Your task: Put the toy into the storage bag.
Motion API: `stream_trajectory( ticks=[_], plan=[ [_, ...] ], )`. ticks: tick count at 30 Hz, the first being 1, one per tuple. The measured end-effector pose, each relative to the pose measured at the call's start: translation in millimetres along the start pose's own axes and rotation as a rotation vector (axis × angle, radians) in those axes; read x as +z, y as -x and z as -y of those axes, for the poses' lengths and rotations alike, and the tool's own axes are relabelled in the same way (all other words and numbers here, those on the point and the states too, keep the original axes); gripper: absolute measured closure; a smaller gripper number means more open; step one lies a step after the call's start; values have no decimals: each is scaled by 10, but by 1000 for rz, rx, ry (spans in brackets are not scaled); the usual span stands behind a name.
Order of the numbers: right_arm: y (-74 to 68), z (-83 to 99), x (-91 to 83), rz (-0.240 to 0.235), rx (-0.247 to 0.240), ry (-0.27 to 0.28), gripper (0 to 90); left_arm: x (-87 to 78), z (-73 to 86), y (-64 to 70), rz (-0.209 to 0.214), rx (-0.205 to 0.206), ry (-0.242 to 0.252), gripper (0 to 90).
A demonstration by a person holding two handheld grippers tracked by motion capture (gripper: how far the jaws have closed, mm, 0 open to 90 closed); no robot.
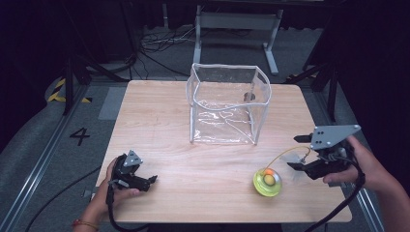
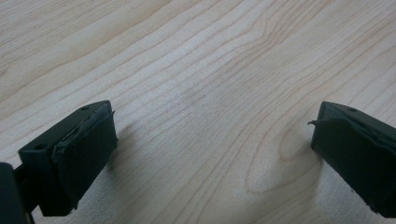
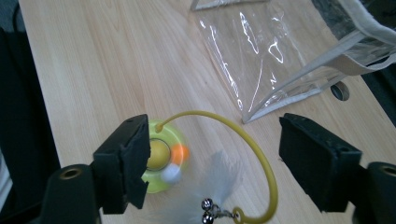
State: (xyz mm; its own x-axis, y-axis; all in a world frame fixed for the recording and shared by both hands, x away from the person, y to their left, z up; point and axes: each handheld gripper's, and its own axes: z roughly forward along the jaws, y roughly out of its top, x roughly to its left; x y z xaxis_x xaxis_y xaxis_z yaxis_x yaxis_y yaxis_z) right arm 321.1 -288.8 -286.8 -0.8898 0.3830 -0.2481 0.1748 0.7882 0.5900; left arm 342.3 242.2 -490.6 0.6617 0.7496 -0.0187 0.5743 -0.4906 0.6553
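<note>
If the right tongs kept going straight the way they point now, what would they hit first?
Most likely the toy's yellow curved wire with its feather, lying between the open right tongs. The green toy base sits just beyond; depth is uncertain.

One sign can be read: a black numeral "4" (image 1: pixel 80 136) stands on the grey floor (image 1: pixel 58 145), at the left of the high view, just beside the table's (image 1: pixel 159 159) left edge. The two gripper views carry no readable text, label or brand.
</note>
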Motion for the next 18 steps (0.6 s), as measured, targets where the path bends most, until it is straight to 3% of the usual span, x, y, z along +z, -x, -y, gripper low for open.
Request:
stream_trajectory(
  ticks=[9,11,13,18],
  plan=[
    [-57,-211,235,-94,-43,-96,407,0,0,1,2,-1,0,5],
    [-63,-229,252,-101,-50,-109,411,1,0,1,1,-1,0,5],
    [-76,-262,289,-121,-61,-143,492,0,0,1,1,-1,-1,5],
    [-77,-308,331,-130,-77,-188,548,2,1,-4,3,3,2,5]
  ],
)
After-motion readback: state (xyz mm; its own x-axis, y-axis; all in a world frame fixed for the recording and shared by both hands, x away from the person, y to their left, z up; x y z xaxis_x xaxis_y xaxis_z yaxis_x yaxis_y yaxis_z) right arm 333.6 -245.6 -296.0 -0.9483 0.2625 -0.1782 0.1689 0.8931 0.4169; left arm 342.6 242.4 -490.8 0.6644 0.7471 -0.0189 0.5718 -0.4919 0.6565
